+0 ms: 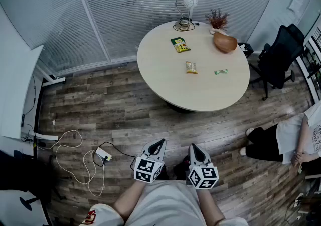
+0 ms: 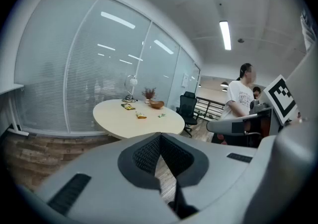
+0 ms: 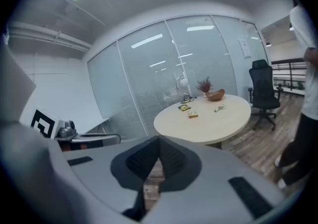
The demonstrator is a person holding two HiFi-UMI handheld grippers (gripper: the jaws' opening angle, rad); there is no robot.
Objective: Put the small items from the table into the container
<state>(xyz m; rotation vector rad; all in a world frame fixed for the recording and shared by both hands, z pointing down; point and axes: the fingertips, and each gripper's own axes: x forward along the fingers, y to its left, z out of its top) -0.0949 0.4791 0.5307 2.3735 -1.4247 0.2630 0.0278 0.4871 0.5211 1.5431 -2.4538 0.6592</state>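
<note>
Left gripper [image 1: 161, 142], right gripper [image 1: 193, 146]: packets [image 1: 191, 67] well apart, ahead.

The right gripper [image 3: 159, 138] fills the bottom of the frame, its dark ribbed pads pressed together at the tips with nothing between them. Beyond it, right of centre, stands the round table [image 3: 223, 123]. It carries a green-yellow packet [image 3: 185, 106], an orange packet [image 3: 193, 114] and a small green packet [image 3: 220, 109]. At its far edge is a wooden bowl [image 3: 215, 95] beside a dried plant [image 3: 204, 86]. A black office chair [image 3: 263, 89] sits at the right, and the left gripper [image 3: 112, 138] shows at lower left.
</note>
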